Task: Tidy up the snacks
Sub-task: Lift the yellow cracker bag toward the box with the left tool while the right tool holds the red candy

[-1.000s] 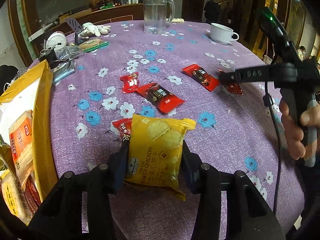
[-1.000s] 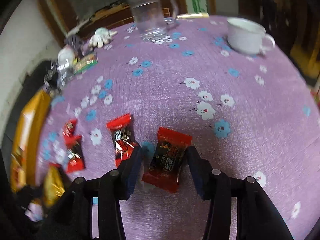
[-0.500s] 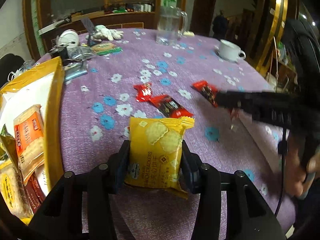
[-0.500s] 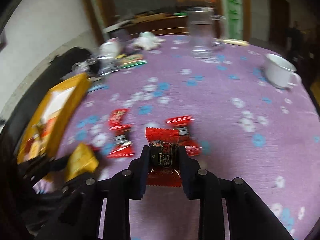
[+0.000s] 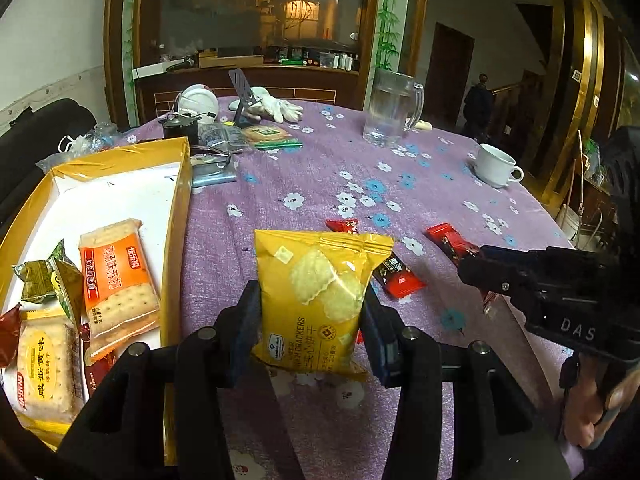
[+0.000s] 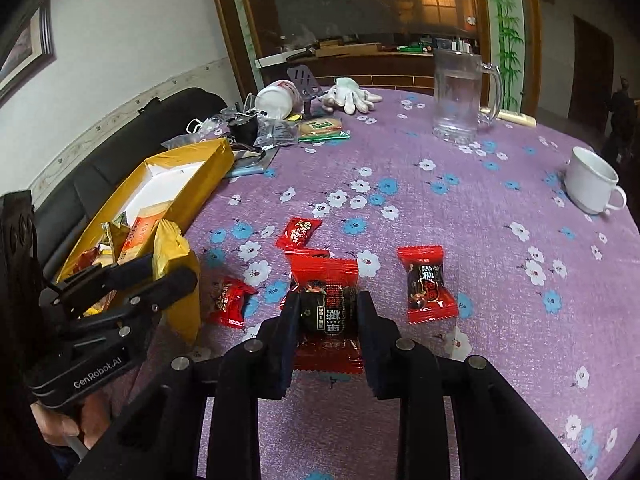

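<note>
A round table under a purple flowered cloth (image 5: 320, 184) fills the dim room, with a glass mug (image 5: 390, 108) and a white cup (image 5: 496, 166) at its far side. The left gripper (image 5: 310, 316) has its two pads clamped on the sides of a yellow cracker packet (image 5: 316, 300), held clear above the cloth. The right gripper (image 6: 326, 320) is pinched on a red candy (image 6: 326, 308), also lifted. To the left sits the yellow box (image 5: 178, 200), already holding an orange cracker pack (image 5: 114, 268) and other snacks. I'd say both packets are bound for that box. Done well, each should travel over the box wall, not into it, and be let go low over a bare patch. Three more red candies (image 6: 428, 284) lie on the cloth beyond.
</note>
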The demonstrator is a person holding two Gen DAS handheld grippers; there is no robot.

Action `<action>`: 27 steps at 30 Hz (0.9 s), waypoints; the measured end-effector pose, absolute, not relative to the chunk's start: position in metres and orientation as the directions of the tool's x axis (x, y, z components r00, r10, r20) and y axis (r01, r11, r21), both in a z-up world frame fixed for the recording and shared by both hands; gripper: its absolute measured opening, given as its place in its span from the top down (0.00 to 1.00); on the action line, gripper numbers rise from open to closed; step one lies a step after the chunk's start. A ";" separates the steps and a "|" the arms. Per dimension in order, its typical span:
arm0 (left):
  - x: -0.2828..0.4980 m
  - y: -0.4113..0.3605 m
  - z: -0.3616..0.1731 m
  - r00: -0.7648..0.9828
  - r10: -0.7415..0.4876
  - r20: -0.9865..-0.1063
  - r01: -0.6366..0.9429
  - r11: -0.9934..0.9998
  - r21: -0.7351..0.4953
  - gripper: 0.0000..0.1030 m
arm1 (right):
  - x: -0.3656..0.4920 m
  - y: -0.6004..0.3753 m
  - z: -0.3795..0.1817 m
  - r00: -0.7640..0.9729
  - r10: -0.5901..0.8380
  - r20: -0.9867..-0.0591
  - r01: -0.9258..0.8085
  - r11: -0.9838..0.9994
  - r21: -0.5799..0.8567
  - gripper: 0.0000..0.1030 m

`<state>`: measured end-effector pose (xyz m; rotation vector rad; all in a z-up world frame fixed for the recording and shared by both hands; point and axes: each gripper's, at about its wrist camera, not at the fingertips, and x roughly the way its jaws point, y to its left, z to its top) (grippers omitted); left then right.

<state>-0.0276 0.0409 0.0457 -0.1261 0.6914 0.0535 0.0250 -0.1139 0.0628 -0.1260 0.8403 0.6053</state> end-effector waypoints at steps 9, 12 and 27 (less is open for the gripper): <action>-0.029 0.040 0.046 0.772 0.039 -0.635 -0.112 0.991 -0.076 0.56 | 0.017 -0.111 0.066 0.519 0.472 -0.713 -0.576 0.809 0.116 0.72; -0.030 0.038 0.048 0.778 0.057 -0.625 -0.119 0.991 -0.059 0.56 | 0.016 -0.110 0.066 0.518 0.473 -0.713 -0.577 0.808 0.117 0.72; -0.038 0.031 0.055 0.796 0.158 -0.585 -0.163 0.986 0.044 0.56 | 0.014 -0.112 0.071 0.529 0.491 -0.692 -0.579 0.805 0.129 0.72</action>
